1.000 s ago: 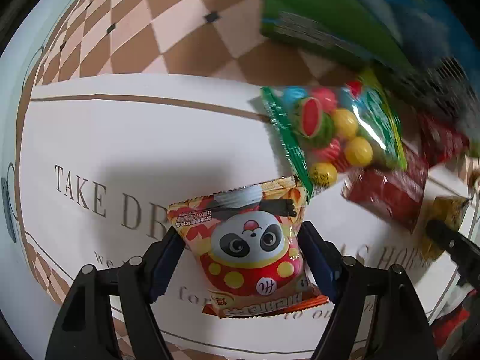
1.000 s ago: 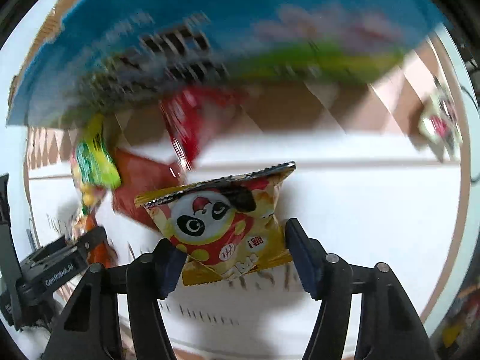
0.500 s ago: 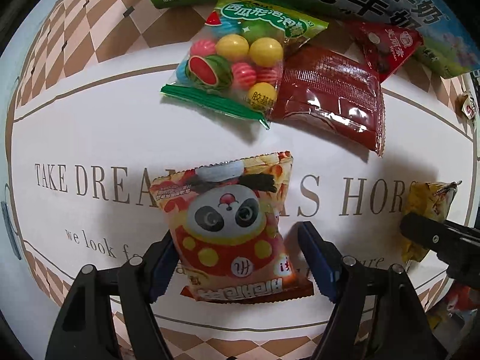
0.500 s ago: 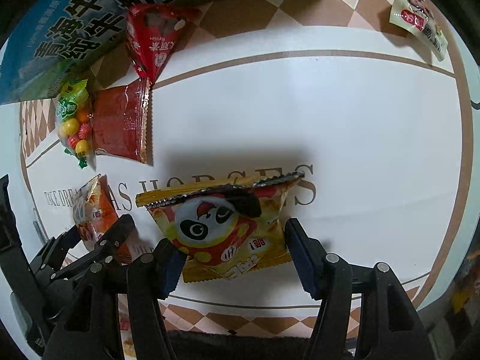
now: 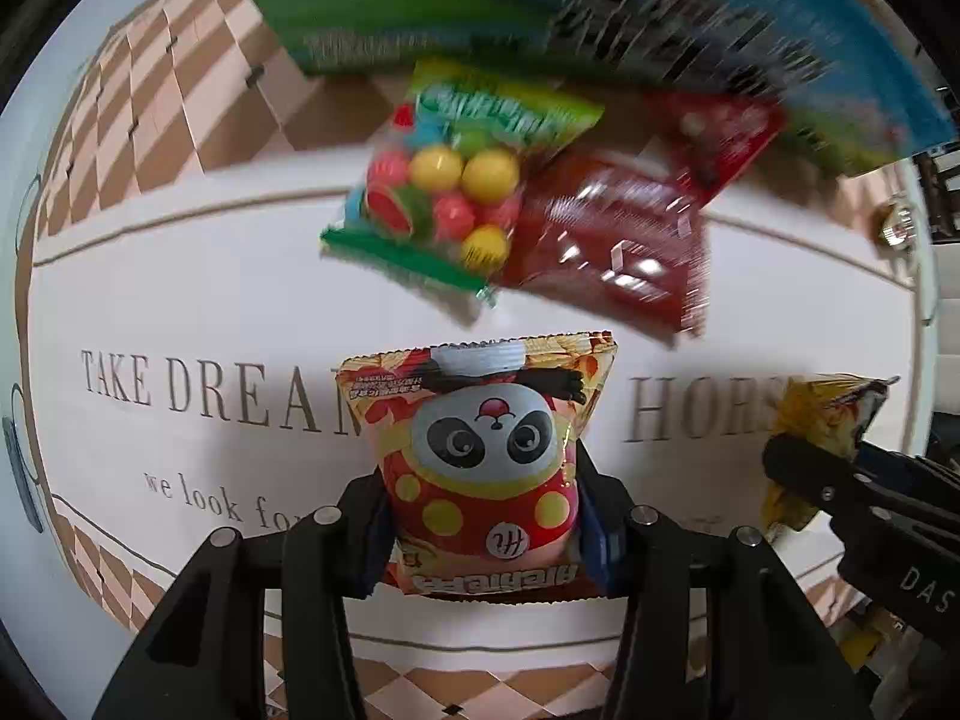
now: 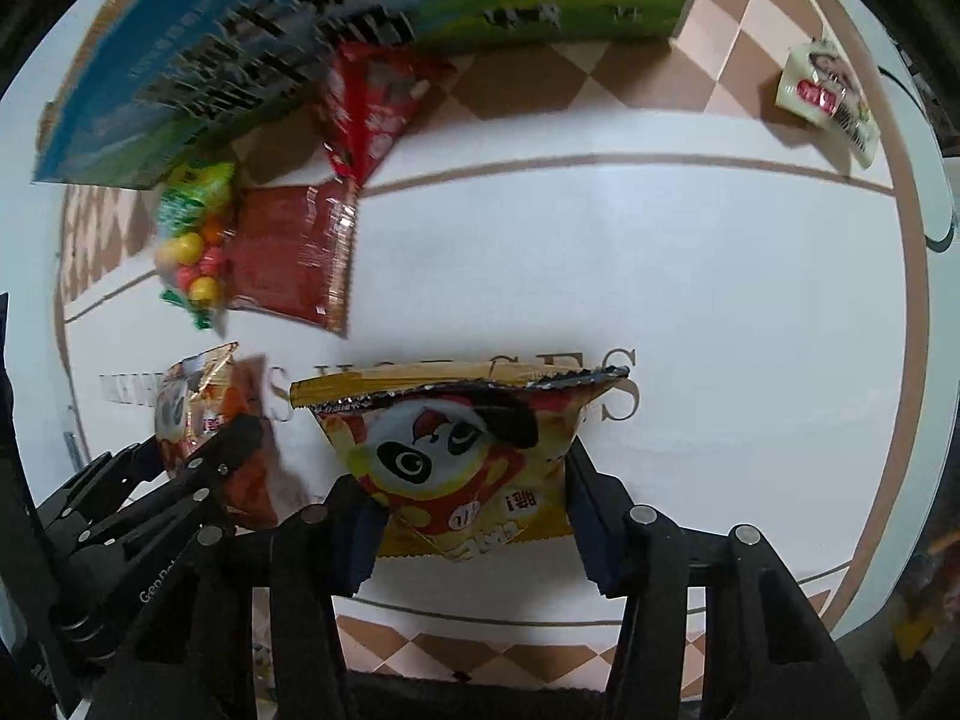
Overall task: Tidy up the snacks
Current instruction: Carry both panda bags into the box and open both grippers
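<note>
My left gripper (image 5: 483,531) is shut on a red panda snack bag (image 5: 480,456), held above the white tablecloth (image 5: 180,300). My right gripper (image 6: 468,510) is shut on a yellow panda snack bag (image 6: 456,450). The right gripper with its yellow bag (image 5: 822,420) shows at the right edge of the left wrist view. The left gripper with the red bag (image 6: 198,414) shows at the left of the right wrist view.
A bag of coloured gum balls (image 5: 456,192), a dark red packet (image 5: 612,246) and a bright red triangular packet (image 5: 726,132) lie beside a blue-green milk carton box (image 6: 252,30). A small white snack packet (image 6: 828,96) lies far right near the table edge.
My left gripper closed its jaws tight on the red panda bag and lifted it. Both grippers moved forward toward the box; the views blurred.
</note>
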The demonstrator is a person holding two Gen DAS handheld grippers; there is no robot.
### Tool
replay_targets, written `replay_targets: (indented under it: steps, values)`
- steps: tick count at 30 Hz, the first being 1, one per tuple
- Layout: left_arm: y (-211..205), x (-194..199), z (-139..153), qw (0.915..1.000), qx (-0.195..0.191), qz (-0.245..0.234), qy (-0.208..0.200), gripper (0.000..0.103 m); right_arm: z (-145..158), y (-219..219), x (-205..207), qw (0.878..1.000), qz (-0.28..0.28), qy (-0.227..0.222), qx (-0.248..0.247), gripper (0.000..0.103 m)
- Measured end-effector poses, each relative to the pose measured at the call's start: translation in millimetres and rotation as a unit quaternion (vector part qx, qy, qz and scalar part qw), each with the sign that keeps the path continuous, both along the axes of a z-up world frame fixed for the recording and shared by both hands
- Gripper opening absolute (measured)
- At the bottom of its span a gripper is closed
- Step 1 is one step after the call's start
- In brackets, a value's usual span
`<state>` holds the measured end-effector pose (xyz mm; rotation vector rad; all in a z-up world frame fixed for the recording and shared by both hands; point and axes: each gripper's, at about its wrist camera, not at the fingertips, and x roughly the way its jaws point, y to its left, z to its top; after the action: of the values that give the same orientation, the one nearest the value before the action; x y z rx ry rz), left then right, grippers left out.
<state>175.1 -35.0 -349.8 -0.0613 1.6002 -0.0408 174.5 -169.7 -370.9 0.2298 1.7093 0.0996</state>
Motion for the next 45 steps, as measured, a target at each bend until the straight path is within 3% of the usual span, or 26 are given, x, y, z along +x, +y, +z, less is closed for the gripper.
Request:
replay_targets:
  steps: [5, 10, 16, 22, 30, 34, 36, 38, 39, 45]
  values:
    - [5.7, 6.0, 65.3, 0.9983, -0.041, 0.001, -0.043, 0.047, 40.0, -1.0, 5.3, 0.999, -0.007, -0.028, 0.033, 0.055]
    - [16.5, 43.7, 142.0, 0.991, -0.058, -0.004, -0.12, 0.047, 105.2, -9.5, 33.8, 0.994, -0.027, -0.08, 0.066, 0.055]
    - [38.9, 107.1, 176.3, 0.9844, -0.038, -0.014, -0.171, 0.047, 167.7, -27.3, 96.6, 0.985, -0.054, -0.149, 0.066, 0.056]
    - [42.9, 153.7, 152.4, 0.9887, -0.008, -0.027, -0.147, 0.047, 169.1, -48.6, 149.8, 0.984, -0.07, -0.161, 0.029, 0.056]
    - [55.7, 191.7, 91.0, 0.9976, -0.002, -0.02, -0.066, 0.047, 114.5, -52.2, 187.6, 0.99, -0.07, -0.124, -0.02, 0.056]
    - [64.9, 201.1, 59.9, 0.9998, -0.007, 0.007, -0.019, 0.048, 90.1, -47.6, 196.3, 0.993, -0.058, -0.095, -0.047, 0.057]
    - [67.9, 204.0, 51.0, 0.9997, -0.017, 0.015, -0.004, 0.056, 80.3, -45.4, 198.5, 0.994, -0.051, -0.081, -0.059, 0.071]
    - [67.9, 205.0, 49.3, 0.9998, -0.013, 0.013, -0.006, 0.087, 75.4, -45.2, 200.0, 0.994, -0.052, -0.076, -0.053, 0.091]
    - [67.9, 205.1, 50.4, 0.9998, -0.008, 0.014, -0.013, 0.092, 74.4, -43.7, 200.6, 0.995, -0.048, -0.074, -0.051, 0.093]
    - [65.0, 201.6, 61.5, 0.9991, -0.013, 0.011, -0.038, 0.094, 76.4, -31.8, 201.7, 0.995, -0.013, -0.073, -0.06, 0.094]
